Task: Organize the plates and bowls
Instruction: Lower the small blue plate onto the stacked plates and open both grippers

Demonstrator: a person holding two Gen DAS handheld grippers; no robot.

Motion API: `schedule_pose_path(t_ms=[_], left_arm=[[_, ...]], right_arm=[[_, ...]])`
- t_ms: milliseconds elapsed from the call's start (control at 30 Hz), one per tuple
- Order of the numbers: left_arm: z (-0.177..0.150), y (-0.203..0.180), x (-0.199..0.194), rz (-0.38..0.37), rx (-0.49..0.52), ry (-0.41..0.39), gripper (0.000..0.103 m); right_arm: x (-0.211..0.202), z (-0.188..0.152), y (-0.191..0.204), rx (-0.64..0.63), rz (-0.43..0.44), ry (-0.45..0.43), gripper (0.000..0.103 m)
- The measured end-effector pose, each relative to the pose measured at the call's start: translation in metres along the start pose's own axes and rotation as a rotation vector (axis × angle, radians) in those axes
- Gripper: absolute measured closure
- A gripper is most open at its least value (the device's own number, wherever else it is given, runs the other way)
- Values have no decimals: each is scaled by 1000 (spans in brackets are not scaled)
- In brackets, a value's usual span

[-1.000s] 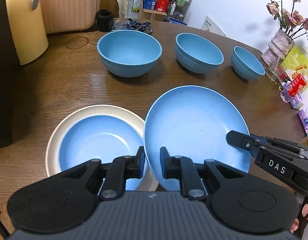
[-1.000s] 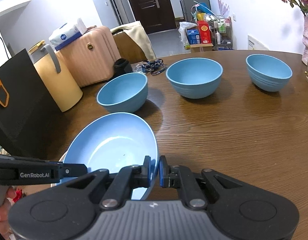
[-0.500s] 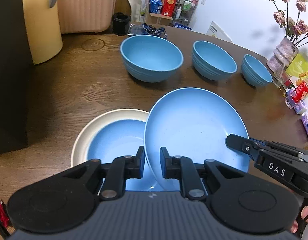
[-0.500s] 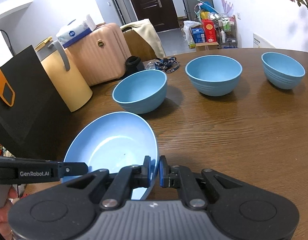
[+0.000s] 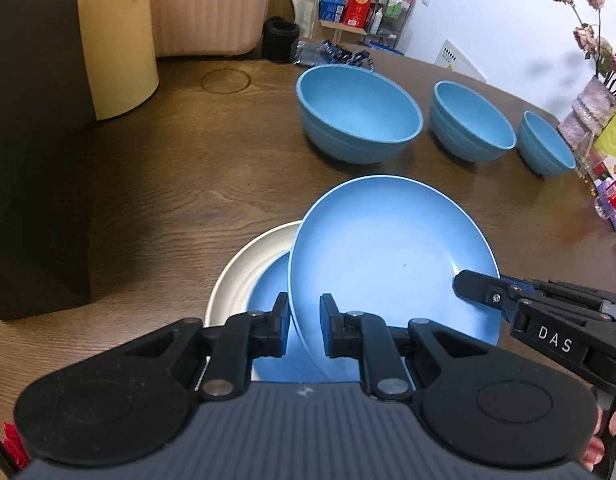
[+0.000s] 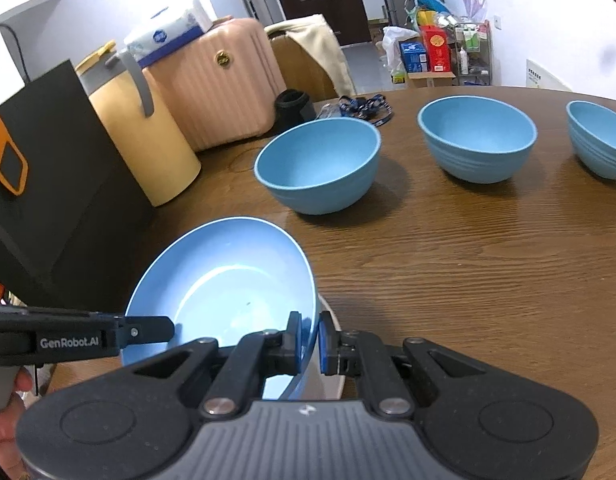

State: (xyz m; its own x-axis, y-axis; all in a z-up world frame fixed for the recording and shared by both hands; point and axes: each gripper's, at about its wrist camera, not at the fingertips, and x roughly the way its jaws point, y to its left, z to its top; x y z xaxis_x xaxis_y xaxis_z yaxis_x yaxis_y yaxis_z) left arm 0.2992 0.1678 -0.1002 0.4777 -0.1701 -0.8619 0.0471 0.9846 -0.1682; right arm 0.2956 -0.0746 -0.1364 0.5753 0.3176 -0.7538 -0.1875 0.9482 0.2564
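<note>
The blue plate point(image 5: 388, 256) is held tilted, partly over the cream plate point(image 5: 243, 264) and its smaller blue plate point(image 5: 267, 296) on the table point(image 5: 167, 184). It is pinched at opposite rims by 2 narrowly closed grippers: left gripper point(image 5: 303, 330), right gripper point(image 6: 308, 342). Contact below probably has not been made. Both tools are angled downward.

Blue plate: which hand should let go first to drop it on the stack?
Probably right. The left hand-held gripper holds the blue plate rim over the white plate; the right hand-held gripper grips the outer rim.
</note>
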Motion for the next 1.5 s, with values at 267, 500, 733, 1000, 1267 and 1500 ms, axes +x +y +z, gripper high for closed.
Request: schedule_pose_path(t_ms=[267, 500, 733, 1000, 1267, 1500], left_arm=[[-8, 13, 13, 18, 31, 39, 87], [-14, 15, 22, 24, 68, 59, 87], [-18, 11, 24, 47, 99, 60, 86], [-19, 7, 28, 77, 120, 63, 86], [-19, 5, 30, 94, 138, 63, 86], [-17, 1, 30, 104, 156, 62, 82]], right_arm=[[20, -7, 17, -35, -20, 47, 95], [29, -16, 22, -66, -52, 64, 94], [33, -21, 26, -100, -70, 66, 94], [38, -23, 26, -112, -74, 67, 93], [40, -24, 23, -98, -66, 67, 93], [43, -23, 17, -74, -38, 73, 90]])
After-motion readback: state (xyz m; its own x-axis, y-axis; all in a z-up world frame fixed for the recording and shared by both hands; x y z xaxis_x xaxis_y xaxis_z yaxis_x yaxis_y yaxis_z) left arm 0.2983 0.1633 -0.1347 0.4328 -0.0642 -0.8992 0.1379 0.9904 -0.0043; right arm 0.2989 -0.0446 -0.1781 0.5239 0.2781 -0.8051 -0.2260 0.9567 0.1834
